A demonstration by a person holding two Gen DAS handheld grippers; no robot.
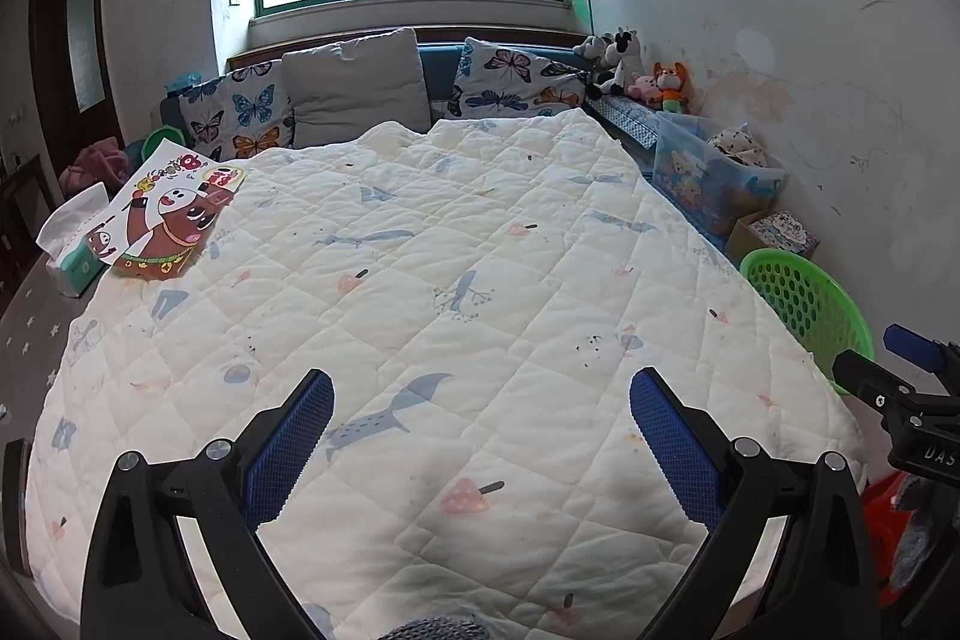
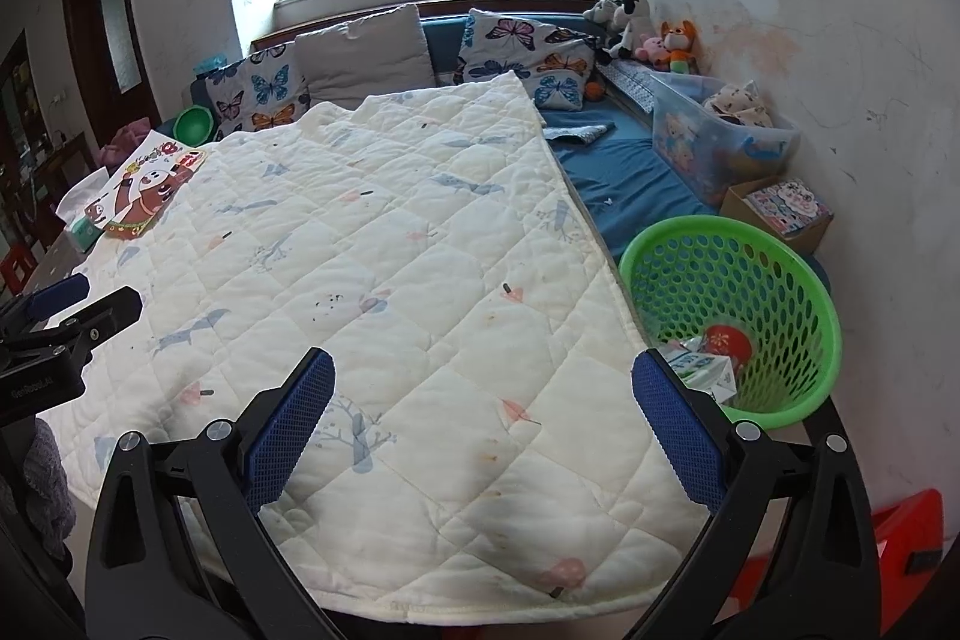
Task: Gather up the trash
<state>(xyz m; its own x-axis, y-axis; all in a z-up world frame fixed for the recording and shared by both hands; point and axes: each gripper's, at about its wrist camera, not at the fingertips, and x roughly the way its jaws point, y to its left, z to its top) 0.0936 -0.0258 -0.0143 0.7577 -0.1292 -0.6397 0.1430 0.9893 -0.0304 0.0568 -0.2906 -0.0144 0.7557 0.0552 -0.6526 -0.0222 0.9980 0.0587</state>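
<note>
Right gripper [image 2: 483, 415] view only: basket [image 2: 822, 304] trash [image 2: 711, 367].

The left black plastic two-finger gripper [image 1: 480, 436] had broad, angular arms, each with a triangular cut-out near its base. Its fingers carried long blue pads [image 1: 291, 445] with a fine mesh texture. Two round silver screw heads [image 1: 219, 449] sat on each arm beside the pad. The right black plastic two-finger gripper [image 2: 483, 424] was of the same build, with identical blue textured pads [image 2: 678, 436] and silver screws [image 2: 747, 430]. Seen side-on from the left wrist camera, its body bore white lettering reading "DAS" and a small screw; from the right wrist camera, the left one's body showed small white lettering too blurred to read.
</note>
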